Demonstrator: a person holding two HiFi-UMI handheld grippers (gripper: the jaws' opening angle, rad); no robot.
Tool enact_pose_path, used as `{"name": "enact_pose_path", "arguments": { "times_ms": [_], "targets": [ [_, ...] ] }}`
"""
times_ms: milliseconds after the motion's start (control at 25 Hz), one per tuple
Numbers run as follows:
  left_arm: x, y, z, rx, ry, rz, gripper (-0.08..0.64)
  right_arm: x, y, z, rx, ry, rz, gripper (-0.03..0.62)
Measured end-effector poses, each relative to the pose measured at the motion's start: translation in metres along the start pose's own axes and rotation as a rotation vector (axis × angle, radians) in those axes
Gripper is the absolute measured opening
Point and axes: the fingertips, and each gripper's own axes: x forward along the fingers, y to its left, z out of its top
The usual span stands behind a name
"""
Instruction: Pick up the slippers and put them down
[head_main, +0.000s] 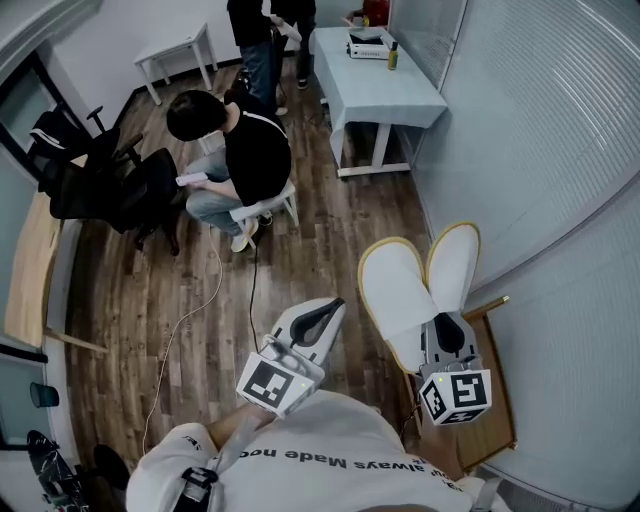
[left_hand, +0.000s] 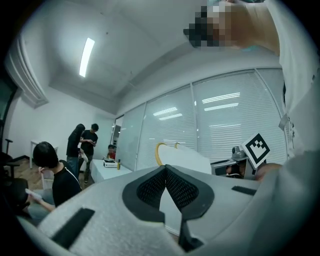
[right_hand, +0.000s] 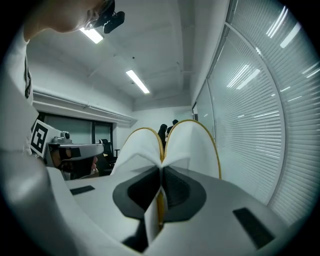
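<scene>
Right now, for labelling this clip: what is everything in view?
slippers: two, white, yellow-edged, in the right gripper
side table: one, brown wood, beside the blinds
long table: one, pale blue, far end
bottle: one, yellow, on the long table
small table: one, white, far left
office chairs: two, black, left
seated person: one, black top, on a stool
standing people: two, dark clothes, far end
cable: one, white, on the floor
left gripper: one, white, shut, empty
right gripper: one, white, shut on the slippers

floor (head_main: 330, 220): dark wood | blinds (head_main: 560, 150): white | table (head_main: 385, 95): pale blue | light (left_hand: 86, 56): ceiling strip
</scene>
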Motion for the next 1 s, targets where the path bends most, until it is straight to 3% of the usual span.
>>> {"name": "enact_pose_path", "arguments": {
  "times_ms": [480, 720, 1000],
  "targets": [
    [-0.059, 0.122, 0.0, 0.003, -0.026, 0.12, 0.011, 0.107, 0.102, 0.01, -0.018, -0.013, 0.152, 0.021],
    [-0.078, 0.143, 0.001, -0.001, -0.029, 0.153, 0.011, 0.122, 0.133, 0.013, -0.04, -0.021, 0.201, 0.021],
    [-0.076, 0.142, 0.0, -0.007, -0.052, 0.19, 0.011, 0.126, 0.132, 0.012, -0.048, -0.016, 0.238, 0.021]
  ]
}}
